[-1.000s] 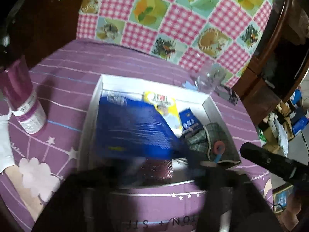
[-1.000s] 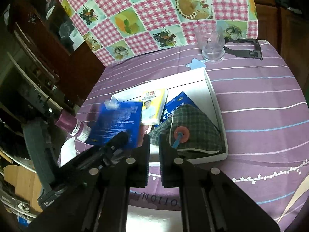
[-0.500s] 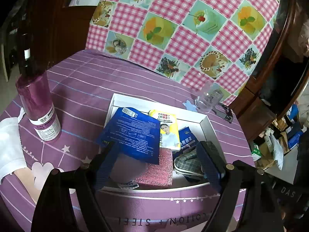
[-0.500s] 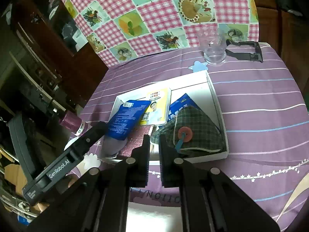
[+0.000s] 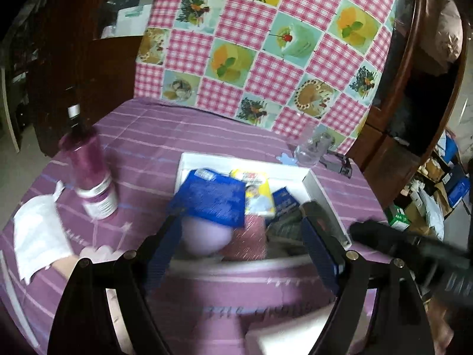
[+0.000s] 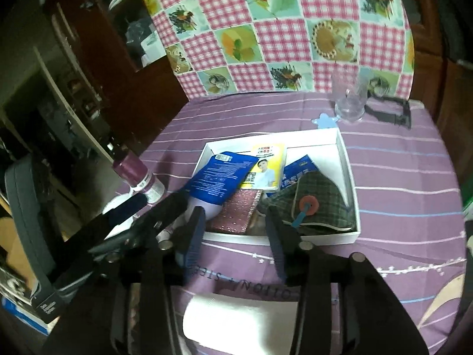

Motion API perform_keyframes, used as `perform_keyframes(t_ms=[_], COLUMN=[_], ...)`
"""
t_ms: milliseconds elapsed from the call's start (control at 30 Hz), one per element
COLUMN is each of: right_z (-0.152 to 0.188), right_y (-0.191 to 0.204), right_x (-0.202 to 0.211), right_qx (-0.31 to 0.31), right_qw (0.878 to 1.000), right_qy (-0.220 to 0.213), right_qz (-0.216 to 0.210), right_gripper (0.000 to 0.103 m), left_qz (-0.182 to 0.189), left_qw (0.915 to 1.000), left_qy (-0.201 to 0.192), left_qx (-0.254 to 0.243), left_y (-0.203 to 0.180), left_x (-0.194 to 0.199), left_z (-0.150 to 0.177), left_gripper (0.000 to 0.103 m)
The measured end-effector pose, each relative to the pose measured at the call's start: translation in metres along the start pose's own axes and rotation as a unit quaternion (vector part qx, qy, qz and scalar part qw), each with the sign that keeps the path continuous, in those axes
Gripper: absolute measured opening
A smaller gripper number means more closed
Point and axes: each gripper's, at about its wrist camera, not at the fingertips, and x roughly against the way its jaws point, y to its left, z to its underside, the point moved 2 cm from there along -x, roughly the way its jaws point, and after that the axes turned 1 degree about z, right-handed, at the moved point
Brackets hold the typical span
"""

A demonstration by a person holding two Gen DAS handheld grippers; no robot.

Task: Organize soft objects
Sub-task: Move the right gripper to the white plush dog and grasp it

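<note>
Plaid pouch point(image 6: 320, 204) inside white box point(image 6: 344, 151)

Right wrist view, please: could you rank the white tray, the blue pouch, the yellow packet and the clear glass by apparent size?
1. white tray
2. blue pouch
3. yellow packet
4. clear glass, though it stands farther back, so its rank against the packet is unsure.

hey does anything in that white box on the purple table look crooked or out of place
Yes. The blue pouch lies askew in the white box: it is tilted, its near corner sticking out over the box's left wall, and it rests on a pale purple round thing. The plaid cloth is heaped against the right wall. Nothing looks spilled.
</note>
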Motion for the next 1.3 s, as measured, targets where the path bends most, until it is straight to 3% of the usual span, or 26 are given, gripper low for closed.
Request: perform_keyframes(t_ms=[167, 333, 400, 467, 567, 667, 800, 933, 1100, 1300], right_z=[0.014, 0.051, 0.069, 0.084, 0.103, 0.124, 0.144, 0.161, 0.183, 0.191], right_y=[0.003, 0.021, 0.028, 0.031, 0.032, 0.033, 0.041, 0.064, 0.082, 0.084], right_x=[0.017, 0.027, 0.022, 0.017, 0.025, 0.033, 0.036, 0.032, 0.011, 0.003], right_qx=[-0.004, 0.085, 0.131, 0.144, 0.151, 0.154, 0.181, 0.232, 0.291, 0.309], right_qw=[1.000, 0.994, 0.989, 0.988, 0.986, 0.983, 0.975, 0.958, 0.945, 0.939], right_qy=[-0.013, -0.047, -0.022, -0.007, -0.032, -0.048, -0.054, -0.031, 0.015, 0.035], right_qz=[-0.027, -0.059, -0.068, -0.051, -0.060, -0.087, -0.115, -0.163, -0.147, -0.146], right_gripper=[0.047, 0.047, 0.052, 0.054, 0.054, 0.054, 0.054, 0.049, 0.044, 0.044], left_qz=[-0.011, -0.015, -0.023, -0.031, -0.034, -0.015, -0.022, -0.037, -0.066, -0.062], left_qw=[0.9999, 0.9998, 0.9996, 0.9991, 0.9987, 0.9998, 0.9996, 0.9987, 0.9944, 0.9924], left_qy=[0.002, -0.004, -0.008, -0.011, -0.014, -0.002, 0.015, 0.035, 0.081, 0.107], left_qx=[0.003, -0.009, -0.016, -0.026, -0.036, -0.016, 0.004, 0.001, -0.010, -0.005], left_y=[0.023, 0.036, 0.038, 0.040, 0.045, 0.056, 0.065, 0.067, 0.067, 0.069], left_x=[0.027, 0.049, 0.054, 0.057, 0.062, 0.063, 0.062, 0.058, 0.046, 0.043], left_z=[0.022, 0.054, 0.067, 0.079, 0.096, 0.109, 0.112, 0.115, 0.124, 0.128], left_gripper=[0.083, 0.083, 0.083, 0.083, 0.083, 0.083, 0.083, 0.083, 0.083, 0.083])
